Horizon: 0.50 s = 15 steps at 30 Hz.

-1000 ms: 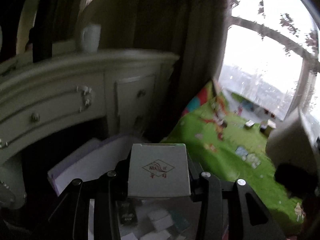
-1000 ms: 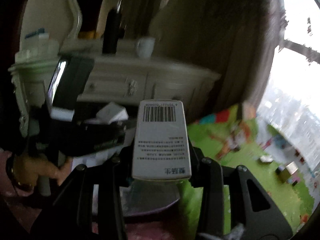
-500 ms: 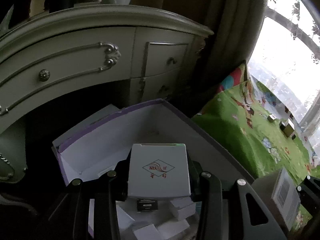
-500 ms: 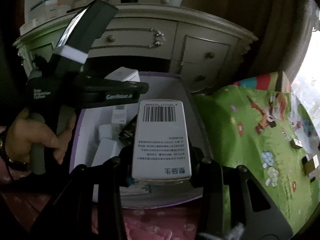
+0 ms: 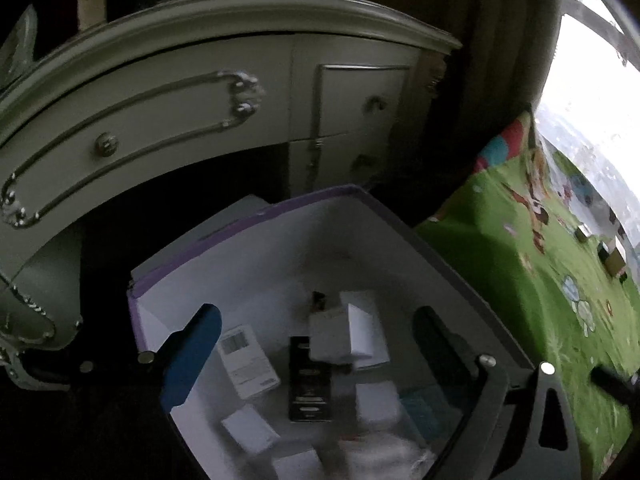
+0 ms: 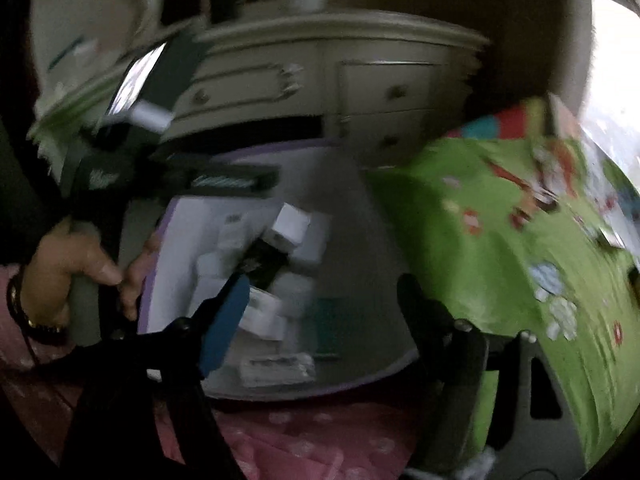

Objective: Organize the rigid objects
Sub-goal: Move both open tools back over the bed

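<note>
No text anywhere is sharp enough to read.

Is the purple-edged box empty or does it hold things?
It holds things. The purple-edged box has several small white cartons and a black item lying loose on its floor.

Both views dim and underexposed. Daylight enters through the window (image 5: 592, 92) at right, blown out to white. Right wrist view heavily motion-blurred; left sharper. Fisheye bending and dark vignetting at edges.
</note>
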Each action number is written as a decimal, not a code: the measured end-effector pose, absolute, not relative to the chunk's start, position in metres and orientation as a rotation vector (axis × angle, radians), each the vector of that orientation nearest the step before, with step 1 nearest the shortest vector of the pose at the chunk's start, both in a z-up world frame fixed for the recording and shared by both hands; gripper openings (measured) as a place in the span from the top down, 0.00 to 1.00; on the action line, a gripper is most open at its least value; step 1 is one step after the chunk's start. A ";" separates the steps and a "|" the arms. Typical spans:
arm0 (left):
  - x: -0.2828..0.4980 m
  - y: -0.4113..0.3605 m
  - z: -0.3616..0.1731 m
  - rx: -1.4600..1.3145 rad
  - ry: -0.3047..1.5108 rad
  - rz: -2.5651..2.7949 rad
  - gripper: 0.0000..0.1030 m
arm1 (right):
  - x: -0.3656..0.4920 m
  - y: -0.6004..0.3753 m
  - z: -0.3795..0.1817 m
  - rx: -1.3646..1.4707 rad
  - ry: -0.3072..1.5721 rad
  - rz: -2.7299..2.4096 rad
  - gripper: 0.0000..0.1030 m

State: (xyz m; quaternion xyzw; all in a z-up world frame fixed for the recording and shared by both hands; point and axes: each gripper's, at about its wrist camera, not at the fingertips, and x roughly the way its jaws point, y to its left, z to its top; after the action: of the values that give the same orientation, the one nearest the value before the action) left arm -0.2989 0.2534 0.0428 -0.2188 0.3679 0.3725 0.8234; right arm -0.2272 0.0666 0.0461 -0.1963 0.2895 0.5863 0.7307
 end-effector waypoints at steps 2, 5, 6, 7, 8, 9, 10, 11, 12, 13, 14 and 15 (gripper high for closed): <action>-0.286 0.242 0.045 -0.431 0.791 0.765 0.05 | -0.202 0.048 0.048 -0.359 0.654 1.221 0.19; -0.266 0.227 0.046 -0.411 0.809 0.695 0.05 | -0.162 0.012 0.045 -0.247 0.698 1.094 0.17; -0.254 0.220 0.047 -0.416 0.817 0.642 0.05 | -0.149 -0.001 0.042 -0.215 0.714 1.051 0.17; -0.241 0.212 0.049 -0.416 0.821 0.594 0.05 | -0.134 -0.016 0.038 -0.185 0.731 1.001 0.16; -0.229 0.204 0.050 -0.409 0.821 0.554 0.05 | -0.122 -0.031 0.035 -0.165 0.745 0.953 0.15; -0.214 0.193 0.050 -0.394 0.822 0.504 0.02 | -0.110 -0.045 0.031 -0.151 0.759 0.900 0.15; -0.192 0.177 0.048 -0.369 0.827 0.434 0.00 | -0.096 -0.060 0.026 -0.140 0.775 0.839 0.15; -0.177 0.166 0.046 -0.353 0.835 0.385 0.00 | -0.083 -0.075 0.021 -0.127 0.793 0.784 0.15; -0.155 0.148 0.041 -0.332 0.851 0.309 0.00 | -0.068 -0.092 0.015 -0.111 0.818 0.722 0.15; -0.132 0.131 0.035 -0.309 0.869 0.240 0.00 | -0.057 -0.105 0.014 -0.100 0.833 0.688 0.15; -0.109 0.114 0.029 -0.278 0.889 0.177 0.00 | -0.043 -0.120 0.012 -0.084 0.847 0.644 0.15; -0.089 0.100 0.024 -0.248 0.907 0.132 0.00 | -0.029 -0.133 0.010 -0.074 0.855 0.594 0.15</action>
State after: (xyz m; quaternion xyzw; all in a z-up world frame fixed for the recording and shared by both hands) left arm -0.0890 0.0999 0.0239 -0.1193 0.4368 0.0635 0.8894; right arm -0.0289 -0.1326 0.0099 -0.0353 0.4083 0.2838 0.8669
